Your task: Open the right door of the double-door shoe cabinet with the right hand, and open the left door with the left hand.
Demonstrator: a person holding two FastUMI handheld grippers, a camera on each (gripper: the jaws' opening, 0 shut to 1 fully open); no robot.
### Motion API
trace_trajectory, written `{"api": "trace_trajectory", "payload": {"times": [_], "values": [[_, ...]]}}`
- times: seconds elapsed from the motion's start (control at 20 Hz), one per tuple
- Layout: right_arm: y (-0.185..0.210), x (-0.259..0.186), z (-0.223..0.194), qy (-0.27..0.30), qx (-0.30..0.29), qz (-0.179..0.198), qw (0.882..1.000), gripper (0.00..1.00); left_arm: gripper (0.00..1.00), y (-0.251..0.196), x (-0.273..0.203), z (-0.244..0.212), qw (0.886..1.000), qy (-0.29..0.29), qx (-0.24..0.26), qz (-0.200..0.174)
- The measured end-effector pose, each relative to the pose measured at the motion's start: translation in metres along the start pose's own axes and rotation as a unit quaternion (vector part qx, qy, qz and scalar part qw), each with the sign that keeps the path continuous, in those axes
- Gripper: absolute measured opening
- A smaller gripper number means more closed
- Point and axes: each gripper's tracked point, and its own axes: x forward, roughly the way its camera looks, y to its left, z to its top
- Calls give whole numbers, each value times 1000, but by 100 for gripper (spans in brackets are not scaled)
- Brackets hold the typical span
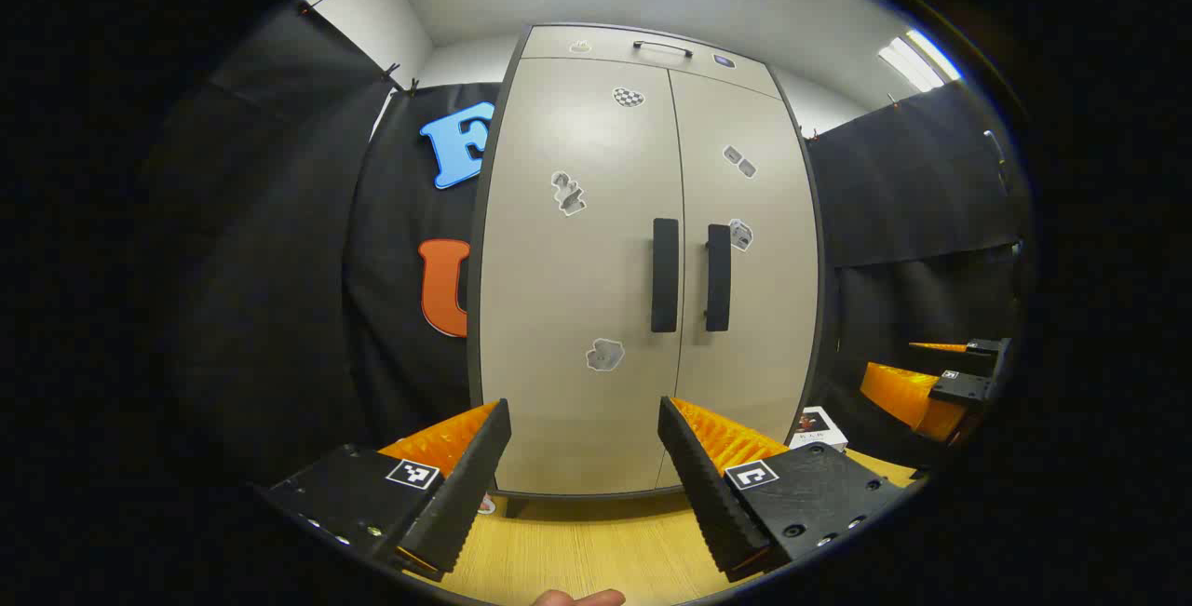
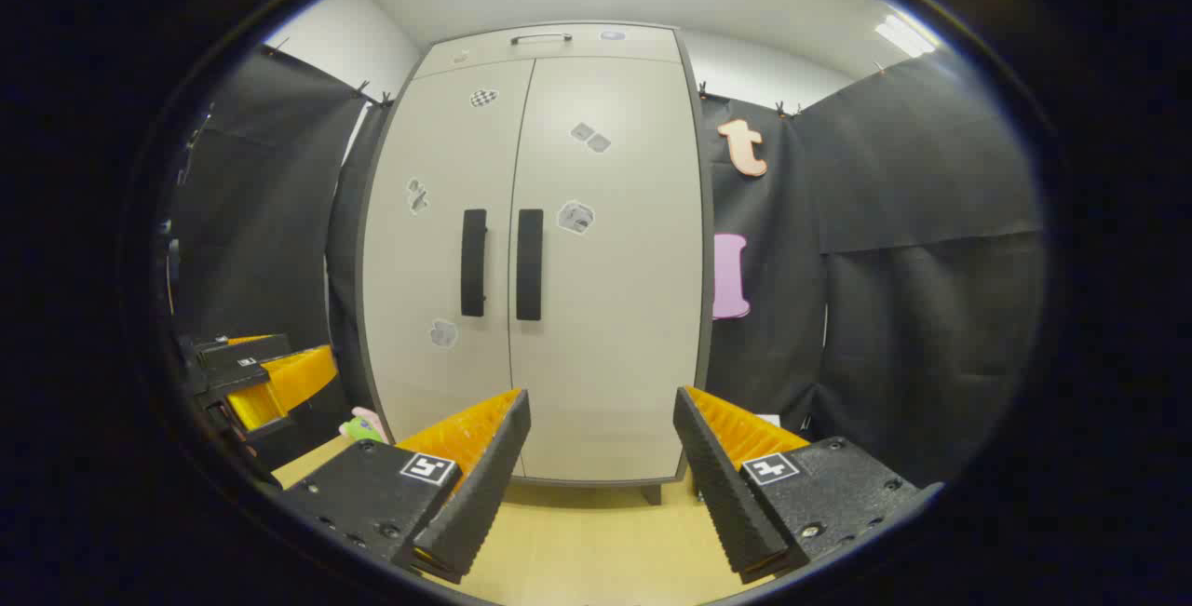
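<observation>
With both doors shut on the tall beige double-door shoe cabinet [image 1: 643, 262] standing at the wooden floor's far edge, the left tool [image 1: 585, 471] and right tool [image 2: 602, 462] gape empty, well apart from the narrow black vertical handles [image 2: 529, 263], whose closeness risks a finger snagging the wrong one.

The tall pale two-door shoe cabinet [image 1: 643, 262] stands on the light wooden floor [image 1: 587, 550], with the black cloth wall behind it and on both sides. Its left door [image 1: 577, 271] and right door [image 1: 745, 262] sit shut, side by side. The two long dark handles, the left handle [image 1: 665, 276] and the right handle [image 1: 718, 277], stand upright next to each other in the middle. A small white box [image 1: 819, 427] lies on the floor by the cabinet's right bottom corner
</observation>
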Motion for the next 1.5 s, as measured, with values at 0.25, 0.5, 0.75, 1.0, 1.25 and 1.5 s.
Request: {"api": "trace_trajectory", "payload": {"times": [0.25, 0.5, 0.75, 1.0, 1.25, 1.5], "values": [[1, 0, -1, 0, 2, -2, 1000, 97, 95, -1, -2, 2, 1000, -7, 3, -2], [6, 4, 8, -14, 6, -1, 1000, 97, 95, 0, 0, 7, 1000, -10, 18, -2], [8, 7, 10, -16, 1, -2, 1000, 97, 95, -2, 3, 14, 1000, -22, 19, -8], [9, 8, 7, -12, 1, -1, 1000, 97, 95, -5, 5, 16, 999, -28, 23, -12], [8, 5, 7, -10, 1, -4, 1000, 97, 95, -6, 5, 16, 999, -29, 22, -12], [8, 3, 4, -7, 5, -6, 1000, 97, 95, -4, 3, 14, 999, -27, 22, -10]]}}
